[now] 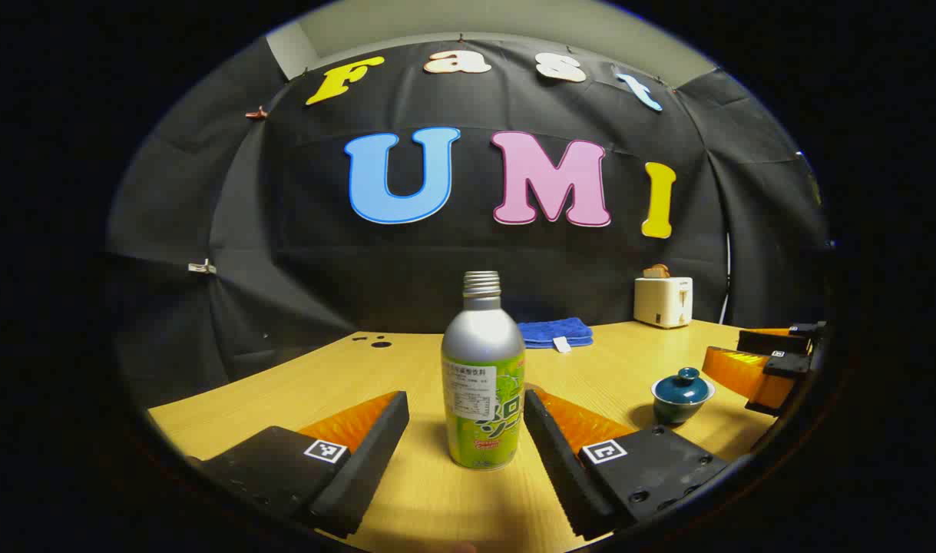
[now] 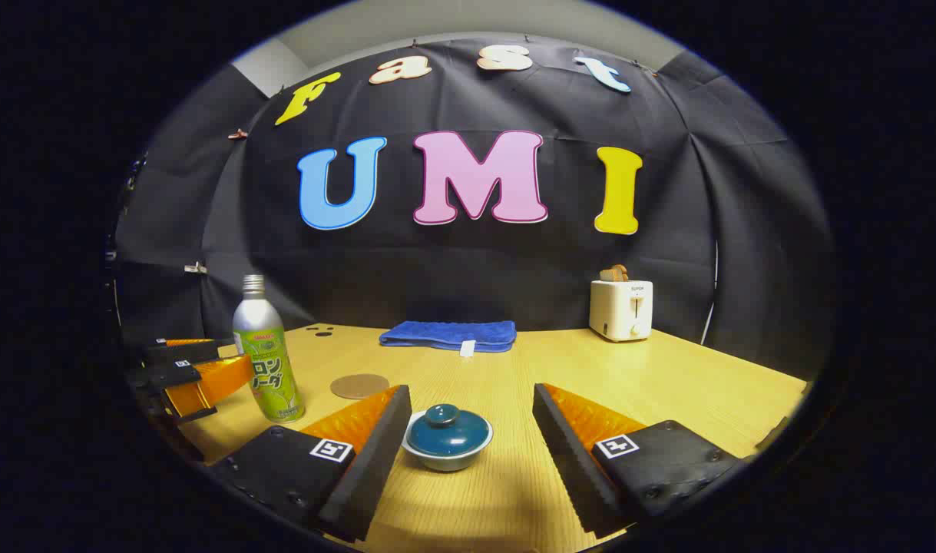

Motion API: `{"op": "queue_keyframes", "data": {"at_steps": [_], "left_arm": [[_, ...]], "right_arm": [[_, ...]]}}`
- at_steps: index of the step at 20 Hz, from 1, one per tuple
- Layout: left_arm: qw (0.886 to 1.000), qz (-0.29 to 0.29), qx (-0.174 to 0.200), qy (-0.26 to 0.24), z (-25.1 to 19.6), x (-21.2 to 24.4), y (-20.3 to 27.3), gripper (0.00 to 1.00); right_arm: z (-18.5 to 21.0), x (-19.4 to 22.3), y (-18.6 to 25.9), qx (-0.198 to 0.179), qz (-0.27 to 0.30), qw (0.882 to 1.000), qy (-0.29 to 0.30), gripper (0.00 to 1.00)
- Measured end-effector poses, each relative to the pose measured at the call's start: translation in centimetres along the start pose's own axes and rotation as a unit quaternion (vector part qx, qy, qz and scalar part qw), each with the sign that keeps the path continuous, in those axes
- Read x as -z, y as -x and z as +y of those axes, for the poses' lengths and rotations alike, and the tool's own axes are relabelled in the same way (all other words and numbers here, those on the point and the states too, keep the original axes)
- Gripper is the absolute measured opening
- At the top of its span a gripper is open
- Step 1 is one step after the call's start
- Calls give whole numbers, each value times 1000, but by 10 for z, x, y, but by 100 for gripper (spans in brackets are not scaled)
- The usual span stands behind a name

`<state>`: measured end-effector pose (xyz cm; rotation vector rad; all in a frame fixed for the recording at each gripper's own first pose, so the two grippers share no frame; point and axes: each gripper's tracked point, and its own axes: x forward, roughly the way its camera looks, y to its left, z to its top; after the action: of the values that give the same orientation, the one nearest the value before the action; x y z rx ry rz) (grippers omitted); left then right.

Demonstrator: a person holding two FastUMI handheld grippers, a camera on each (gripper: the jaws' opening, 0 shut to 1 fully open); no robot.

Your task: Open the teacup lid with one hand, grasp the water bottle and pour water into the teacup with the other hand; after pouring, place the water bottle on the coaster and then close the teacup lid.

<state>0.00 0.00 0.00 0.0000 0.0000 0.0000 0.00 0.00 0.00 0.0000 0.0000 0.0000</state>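
Left gripper view: left gripper (image 1: pixel 466 418) spread wide w/ water bottle (image 1: pixel 483 376) upright between fingers, not touching; cap off; teacup (image 1: pixel 682 395) lidded, at right on desk (image 1: pixel 590 369). Right gripper view: right gripper (image 2: pixel 471 426) spread, teacup lid (image 2: pixel 447 428) nearer its left finger; coaster (image 2: pixel 359 385) just behind bottle. Advice: centre on lid knob before pinching; lift straight; grip bottle mid-body.

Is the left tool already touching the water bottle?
Apart. In the left gripper view, the left tool stands open around the water bottle, with bare table visible between each finger and the bottle.
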Motion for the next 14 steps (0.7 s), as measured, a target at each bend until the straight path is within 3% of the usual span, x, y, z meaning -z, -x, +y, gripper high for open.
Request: {"op": "queue_keyframes", "data": {"at_steps": [14], "left_arm": [[1000, -1, 27, 0, -6, -1, -4, 95]], "right_arm": [[3, -1, -7, -9, 1, 1000, 2, 99]]}}
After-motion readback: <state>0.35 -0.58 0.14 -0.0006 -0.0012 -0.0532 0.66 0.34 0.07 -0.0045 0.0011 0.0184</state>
